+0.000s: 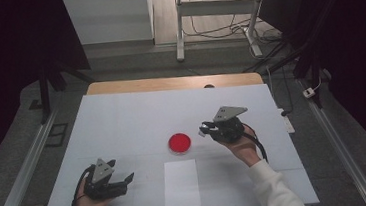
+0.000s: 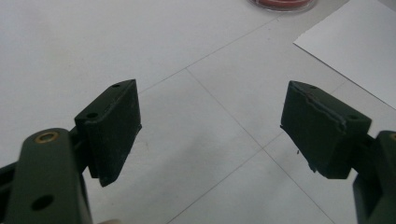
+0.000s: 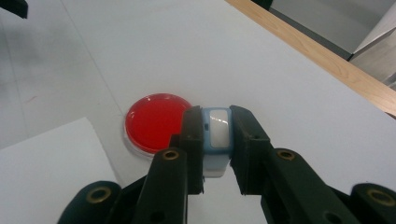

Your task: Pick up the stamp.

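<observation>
I am holding a small light-blue block (image 3: 217, 140) with a white face in my right claw (image 3: 217, 133); the two black jaws are pressing on its two long sides, so this claw is closed on it. In the right gripper view the block's long axis is running along the jaws, pointing away from the hand, and its far end is sticking out a little past the jaw tips. I cannot tell exactly what kind of thing it is.

Just beyond and to the left of the block in that view, a round red dish (image 3: 156, 122) with a clear rim is lying flat on the bench (image 3: 289, 93). In the high view the right claw (image 1: 206, 129) is hanging above the bench just beside the red dish (image 1: 180, 143), on its right, and the block is pointing toward the dish. I am judging that the coming move turns on this: the dish is lying ahead and slightly left of the block's tip, near but not touching.

A white sheet of paper (image 1: 181, 183) is lying in front of the dish, nearer to me.

My left claw (image 1: 127, 179) is resting low at the near left part of the bench, well apart from the dish. Its jaws are standing wide open with nothing between them. The right hand is clearly the nearer one.
</observation>
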Demonstrator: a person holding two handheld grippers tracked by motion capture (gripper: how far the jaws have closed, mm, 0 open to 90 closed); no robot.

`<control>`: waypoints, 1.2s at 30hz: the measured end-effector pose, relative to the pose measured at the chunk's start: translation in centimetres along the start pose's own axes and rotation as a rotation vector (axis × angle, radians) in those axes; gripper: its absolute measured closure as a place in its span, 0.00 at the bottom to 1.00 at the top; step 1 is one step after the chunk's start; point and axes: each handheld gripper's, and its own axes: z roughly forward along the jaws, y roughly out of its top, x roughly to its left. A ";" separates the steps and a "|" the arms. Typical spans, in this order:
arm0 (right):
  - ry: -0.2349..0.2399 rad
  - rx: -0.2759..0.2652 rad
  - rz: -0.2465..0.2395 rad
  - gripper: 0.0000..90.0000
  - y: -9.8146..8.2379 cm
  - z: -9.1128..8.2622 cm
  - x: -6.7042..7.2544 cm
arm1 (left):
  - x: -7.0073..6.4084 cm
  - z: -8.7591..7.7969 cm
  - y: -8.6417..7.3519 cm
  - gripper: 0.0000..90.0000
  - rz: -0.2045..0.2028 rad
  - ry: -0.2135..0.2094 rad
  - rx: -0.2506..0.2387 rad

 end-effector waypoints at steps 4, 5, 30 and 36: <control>0.009 -0.019 0.006 0.83 0.0 -0.4 0.5 | 0.0 0.0 0.0 0.22 0.000 0.001 -0.001; 0.008 -0.019 0.005 0.83 0.0 -0.5 0.6 | 0.0 0.0 0.0 0.22 -0.001 0.001 -0.002; 0.069 -0.077 0.016 0.83 -0.5 -1.6 3.1 | 0.0 0.0 0.0 0.22 -0.018 -0.009 -0.010; 0.082 -0.086 0.005 0.83 -0.6 -1.9 4.0 | 0.1 0.0 0.0 0.22 -0.016 -0.007 -0.011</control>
